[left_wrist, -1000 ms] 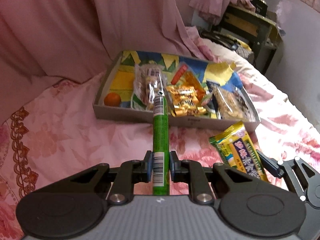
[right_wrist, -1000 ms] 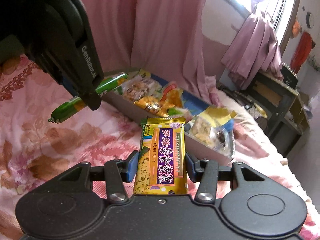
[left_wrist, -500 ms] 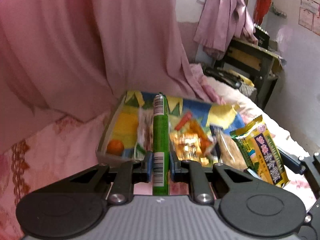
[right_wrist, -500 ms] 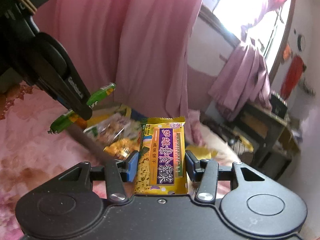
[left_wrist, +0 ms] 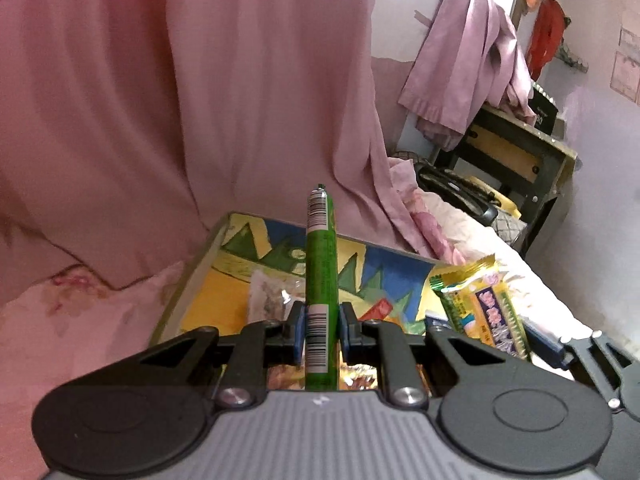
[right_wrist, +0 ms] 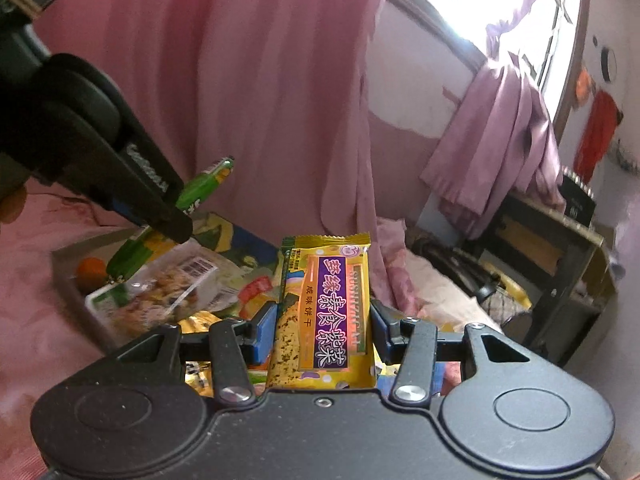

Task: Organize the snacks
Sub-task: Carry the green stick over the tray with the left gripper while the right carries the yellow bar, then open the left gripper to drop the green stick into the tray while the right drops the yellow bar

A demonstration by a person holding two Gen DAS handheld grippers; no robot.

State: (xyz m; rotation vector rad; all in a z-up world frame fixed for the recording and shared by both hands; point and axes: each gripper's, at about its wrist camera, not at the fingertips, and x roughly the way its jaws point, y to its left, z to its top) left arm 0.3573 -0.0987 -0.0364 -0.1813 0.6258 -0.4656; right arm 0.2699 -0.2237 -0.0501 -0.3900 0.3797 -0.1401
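Now both tools hang over the shallow tray (left_wrist: pixel 192 276), which lies on a bed with a pink flowered cover (left_wrist: pixel 80 320). The left tool (left_wrist: pixel 320 326) is clamped on a thin green sausage stick (left_wrist: pixel 321 264), with its blue pads pressed on the lower barcode label. The stick points forward over the tray, and its far tip reaches past the back rim toward the pink curtain (left_wrist: pixel 200 80). The right tool (right_wrist: pixel 324 334) is clamped on a yellow biscuit packet (right_wrist: pixel 326 308) with a purple label; its pads hold the two long edges, and the packet stands up above the tray.

In the right wrist view the left tool is to the left of the tray's middle, higher than the snacks, and the green stick slants across it. Inside the tray, on a colourful painted bottom, lie a clear bag of mixed snack (right_wrist: pixel 168 288), some golden wrapped pieces (left_wrist: pixel 360 376) and a red packet (right_wrist: pixel 254 290). An orange round thing (right_wrist: pixel 90 266) sits near the left corner of the tray. To the right of the tray, beyond the bed, stands a dark wooden desk (left_wrist: pixel 516 160) with lilac cloth (left_wrist: pixel 472 72) hanging over it.
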